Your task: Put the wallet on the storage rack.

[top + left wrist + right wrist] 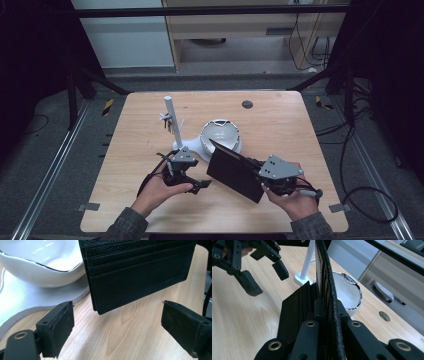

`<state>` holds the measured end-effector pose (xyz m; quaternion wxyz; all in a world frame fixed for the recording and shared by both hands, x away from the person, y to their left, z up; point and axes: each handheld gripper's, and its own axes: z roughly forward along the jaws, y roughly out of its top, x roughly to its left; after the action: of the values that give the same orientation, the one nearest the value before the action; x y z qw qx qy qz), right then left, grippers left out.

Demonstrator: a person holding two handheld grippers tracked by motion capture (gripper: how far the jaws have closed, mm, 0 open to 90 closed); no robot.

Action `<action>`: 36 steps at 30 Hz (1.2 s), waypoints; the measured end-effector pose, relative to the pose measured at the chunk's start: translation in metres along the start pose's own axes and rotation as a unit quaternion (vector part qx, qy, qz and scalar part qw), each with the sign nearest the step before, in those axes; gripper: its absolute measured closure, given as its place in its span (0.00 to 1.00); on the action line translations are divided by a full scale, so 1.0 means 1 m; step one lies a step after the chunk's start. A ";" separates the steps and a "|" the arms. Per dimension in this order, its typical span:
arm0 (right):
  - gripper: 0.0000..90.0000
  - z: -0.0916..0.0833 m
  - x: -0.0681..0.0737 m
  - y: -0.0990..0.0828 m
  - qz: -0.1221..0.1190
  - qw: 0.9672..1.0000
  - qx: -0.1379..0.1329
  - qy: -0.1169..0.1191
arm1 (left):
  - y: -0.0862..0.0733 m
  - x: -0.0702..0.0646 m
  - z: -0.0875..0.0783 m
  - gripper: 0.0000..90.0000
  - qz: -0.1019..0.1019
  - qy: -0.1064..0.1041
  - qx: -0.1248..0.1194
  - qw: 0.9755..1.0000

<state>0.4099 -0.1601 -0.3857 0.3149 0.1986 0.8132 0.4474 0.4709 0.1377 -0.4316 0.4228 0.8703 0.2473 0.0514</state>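
Note:
A black leather wallet (234, 170) hangs unfolded just above the table, its card slots facing my left gripper (199, 174). My right gripper (256, 175) is shut on the wallet's right end. In the right gripper view the wallet (327, 282) runs edge-on between the closed jaws of the right gripper (329, 315). The left gripper (120, 325) stands open a short way from the wallet (140, 272), with bare wood between its pads. It also appears in the right gripper view as the left gripper (262, 267), at the upper left, apart from the wallet.
A white bowl (220, 134) with a dark rim sits on a white base plate (30, 300) just behind the wallet. A white pole (170, 120) with small hooks rises from that base. A round hole (247, 104) lies near the table's far edge.

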 end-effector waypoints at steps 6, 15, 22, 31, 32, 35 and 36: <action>0.95 -0.005 0.000 0.005 0.003 1.000 -0.012 0.000 | 0.004 0.002 0.006 0.12 0.004 -0.013 -0.004 1.000; 0.95 -0.004 0.002 0.013 -0.003 1.000 -0.019 0.010 | 0.015 0.011 0.018 0.16 -0.006 -0.045 -0.014 0.999; 0.95 -0.002 0.005 0.017 -0.004 0.999 -0.026 0.018 | 0.016 0.014 0.030 0.18 -0.006 -0.063 0.000 0.998; 0.94 -0.002 0.005 0.013 -0.002 0.999 -0.026 0.020 | 0.015 0.022 0.024 0.61 -0.031 -0.082 0.001 0.996; 0.94 -0.002 0.004 0.012 0.000 0.999 -0.026 0.021 | 0.015 0.022 0.022 0.65 -0.032 -0.085 -0.001 0.996; 0.94 -0.002 0.002 0.009 0.002 0.999 -0.025 0.020 | 0.018 0.020 0.016 0.79 -0.029 -0.087 0.002 0.996; 0.94 -0.002 0.002 0.008 0.001 1.000 -0.023 0.020 | 0.019 0.019 0.015 0.82 -0.026 -0.086 0.005 0.996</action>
<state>0.4074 -0.1563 -0.3787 0.3027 0.1831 0.8088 0.4697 0.4993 0.1262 -0.4284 0.4391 0.8670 0.2328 -0.0357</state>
